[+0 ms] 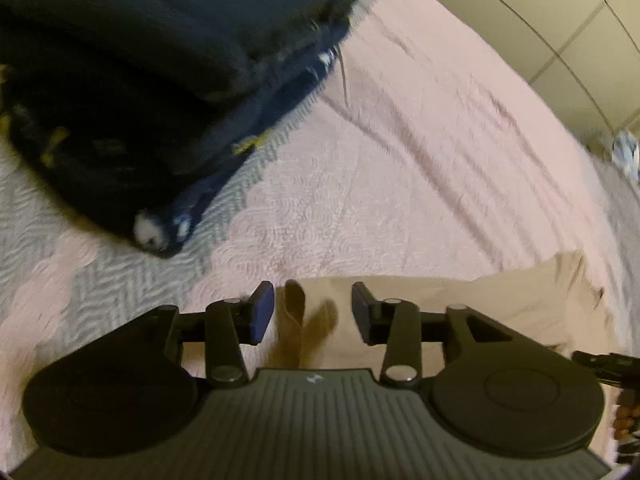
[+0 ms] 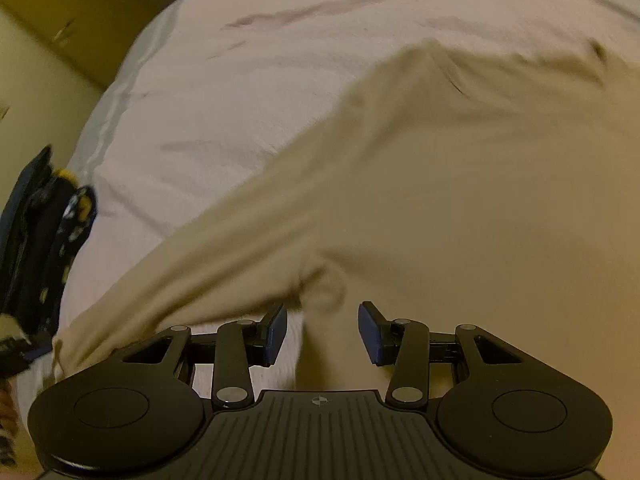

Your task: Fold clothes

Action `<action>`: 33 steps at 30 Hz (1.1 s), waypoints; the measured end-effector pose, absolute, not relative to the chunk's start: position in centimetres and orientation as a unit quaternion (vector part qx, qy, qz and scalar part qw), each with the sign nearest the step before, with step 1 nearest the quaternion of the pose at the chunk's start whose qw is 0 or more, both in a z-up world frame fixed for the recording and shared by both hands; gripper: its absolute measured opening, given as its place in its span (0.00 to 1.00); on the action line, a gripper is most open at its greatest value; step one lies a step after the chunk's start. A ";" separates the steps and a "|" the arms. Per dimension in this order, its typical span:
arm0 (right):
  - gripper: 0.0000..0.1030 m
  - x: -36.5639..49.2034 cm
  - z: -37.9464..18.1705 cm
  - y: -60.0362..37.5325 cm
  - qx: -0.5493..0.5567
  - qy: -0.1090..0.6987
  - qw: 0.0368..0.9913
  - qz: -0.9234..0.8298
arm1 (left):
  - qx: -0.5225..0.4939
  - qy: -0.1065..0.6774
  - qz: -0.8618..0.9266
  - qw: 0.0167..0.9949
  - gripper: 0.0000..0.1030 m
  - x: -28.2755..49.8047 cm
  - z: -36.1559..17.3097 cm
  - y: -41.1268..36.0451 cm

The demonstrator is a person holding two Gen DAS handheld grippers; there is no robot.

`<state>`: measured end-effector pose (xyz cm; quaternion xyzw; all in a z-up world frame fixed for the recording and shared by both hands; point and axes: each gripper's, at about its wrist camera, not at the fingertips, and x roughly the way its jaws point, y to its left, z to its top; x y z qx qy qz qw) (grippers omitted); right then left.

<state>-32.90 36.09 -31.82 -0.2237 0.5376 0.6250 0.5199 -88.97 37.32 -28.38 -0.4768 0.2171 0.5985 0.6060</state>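
A beige garment (image 2: 460,184) lies spread on the pink bedspread (image 2: 260,80), filling the right and middle of the right wrist view. My right gripper (image 2: 322,332) is open, with a raised fold of the beige cloth between its blue pads (image 2: 276,332), not pinched. In the left wrist view the beige garment (image 1: 500,300) shows at the lower right, and a narrow beige flap reaches between the fingers. My left gripper (image 1: 313,312) is open over that flap. Nothing is clamped in either one.
A pile of dark navy clothes (image 1: 132,80) with yellow and white marks lies on the bed at the upper left; the same dark clothes (image 2: 44,240) edge the right wrist view's left side. A cream wardrobe (image 1: 540,20) stands beyond the bed. Part of the right gripper (image 1: 608,364) shows at far right.
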 end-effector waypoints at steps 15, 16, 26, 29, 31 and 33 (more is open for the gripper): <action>0.42 -33.1 -30.5 28.7 -0.215 0.510 0.577 0.600 | -0.342 0.266 0.704 0.563 0.07 -86.4 -27.9 38.8; 0.42 -33.0 -30.3 28.1 -0.218 0.502 0.584 0.600 | -0.330 0.273 0.714 0.553 0.07 -86.2 -27.4 38.4; 0.42 -29.8 -29.3 21.8 -0.255 0.440 0.643 0.573 | -0.356 0.301 0.635 0.616 0.08 -74.3 -25.5 32.9; 0.42 -24.8 -29.5 18.6 -0.220 0.465 0.666 0.540 | -0.363 0.306 0.577 0.665 0.08 -66.6 -25.5 32.0; 0.42 -20.6 -29.4 16.3 -0.192 0.483 0.679 0.519 | -0.363 0.314 0.539 0.692 0.08 -60.6 -25.5 31.5; 0.42 -15.7 -29.4 13.7 -0.167 0.498 0.692 0.495 | -0.372 0.314 0.501 0.716 0.08 -54.4 -25.4 30.5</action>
